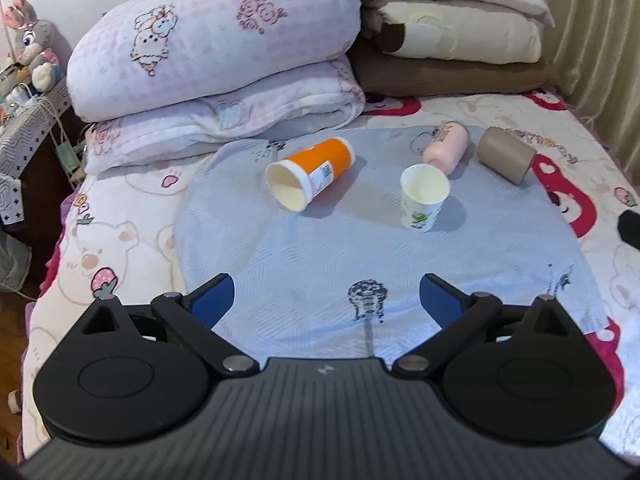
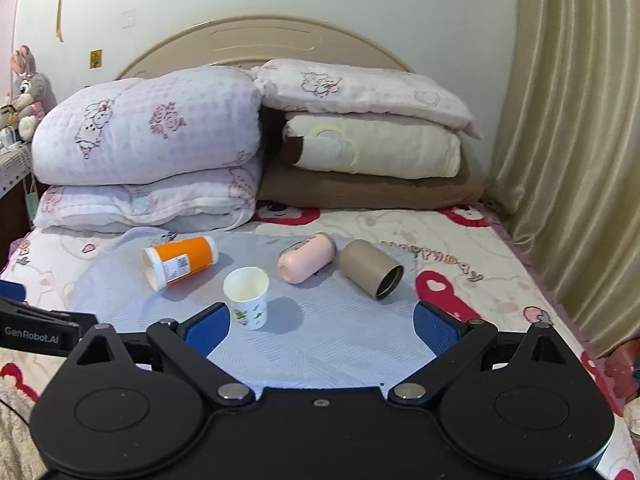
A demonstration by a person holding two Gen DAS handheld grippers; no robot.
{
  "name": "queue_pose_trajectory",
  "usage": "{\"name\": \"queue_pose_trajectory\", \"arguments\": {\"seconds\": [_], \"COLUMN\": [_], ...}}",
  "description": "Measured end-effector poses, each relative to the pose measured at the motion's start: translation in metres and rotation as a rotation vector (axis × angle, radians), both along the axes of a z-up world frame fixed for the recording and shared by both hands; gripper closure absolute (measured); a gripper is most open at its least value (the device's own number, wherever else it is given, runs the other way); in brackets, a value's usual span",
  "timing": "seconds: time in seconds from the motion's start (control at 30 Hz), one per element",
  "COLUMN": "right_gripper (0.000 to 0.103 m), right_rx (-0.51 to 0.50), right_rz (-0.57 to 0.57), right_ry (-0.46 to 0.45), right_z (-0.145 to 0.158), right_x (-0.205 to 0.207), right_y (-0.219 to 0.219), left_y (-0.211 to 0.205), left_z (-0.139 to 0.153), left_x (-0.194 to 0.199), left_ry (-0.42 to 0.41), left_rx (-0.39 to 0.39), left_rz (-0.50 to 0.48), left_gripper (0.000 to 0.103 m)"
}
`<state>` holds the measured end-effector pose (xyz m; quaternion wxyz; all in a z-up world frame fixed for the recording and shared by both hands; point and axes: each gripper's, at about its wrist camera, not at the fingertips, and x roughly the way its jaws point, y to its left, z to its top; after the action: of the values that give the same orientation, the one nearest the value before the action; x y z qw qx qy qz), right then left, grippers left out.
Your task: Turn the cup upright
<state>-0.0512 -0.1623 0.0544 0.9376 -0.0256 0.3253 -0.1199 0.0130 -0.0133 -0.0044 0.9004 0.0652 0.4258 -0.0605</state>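
Orange cup (image 1: 311, 173) sideways on blue cloth (image 1: 320, 272)

Premises: domestic bedroom. Evidence: beige curved wooden headboard (image 2: 260, 40) at top centre, folded pink-checked quilts (image 2: 148, 152) stacked centre left, cartoon-print bedsheet (image 2: 500, 264), grey plush rabbit toy (image 2: 28, 92) far left.

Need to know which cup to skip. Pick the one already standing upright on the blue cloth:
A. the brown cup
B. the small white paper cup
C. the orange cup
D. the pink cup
B: the small white paper cup stands on its base with its mouth up, while the orange cup, the pink cup and the brown cup all lie on their sides on the blue cloth.
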Motion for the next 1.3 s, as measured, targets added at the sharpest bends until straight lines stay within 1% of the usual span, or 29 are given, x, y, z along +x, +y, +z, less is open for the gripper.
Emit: {"name": "queue_pose_trajectory", "arguments": {"seconds": [0.1,0.23,0.43,0.53,0.73,0.87,1.3], "right_gripper": [0.003,0.003,0.003,0.003,0.003,0.003,0.003], "right_rx": [0.020,0.046,0.054,0.049,0.044,0.048,0.045], "right_rz": [-0.008,-0.007,-0.018,-0.024,-0.032,-0.039,-0.041], "right_ry": [0.015,0.025,0.041,0.045,0.045,0.053,0.058], "right_z": [-0.002,-0.003,-0.006,-0.008,-0.008,-0.010,-0.012], "right_x": [0.001,0.000,0.001,0.002,0.001,0.001,0.001], "right_y": [-0.002,-0.002,-0.003,-0.002,-0.001,-0.002,-0.001], "left_y": [0.001,0.002,0.002,0.001,0.000,0.002,0.005], "left_z": [-0.003,-0.003,-0.001,-0.001,-0.004,-0.004,-0.007], "left_x": [0.001,0.001,0.001,0.000,0.001,0.001,0.000], "left_ry": [0.016,0.012,0.011,0.008,0.029,0.042,0.064], "left_rx": [0.001,0.009,0.002,0.006,0.034,0.021,0.022], "left_rz": [0.004,0.012,0.006,0.001,0.011,0.006,0.009], "left_gripper": [0.002,0.002,0.002,0.002,0.002,0.002,0.002]}}
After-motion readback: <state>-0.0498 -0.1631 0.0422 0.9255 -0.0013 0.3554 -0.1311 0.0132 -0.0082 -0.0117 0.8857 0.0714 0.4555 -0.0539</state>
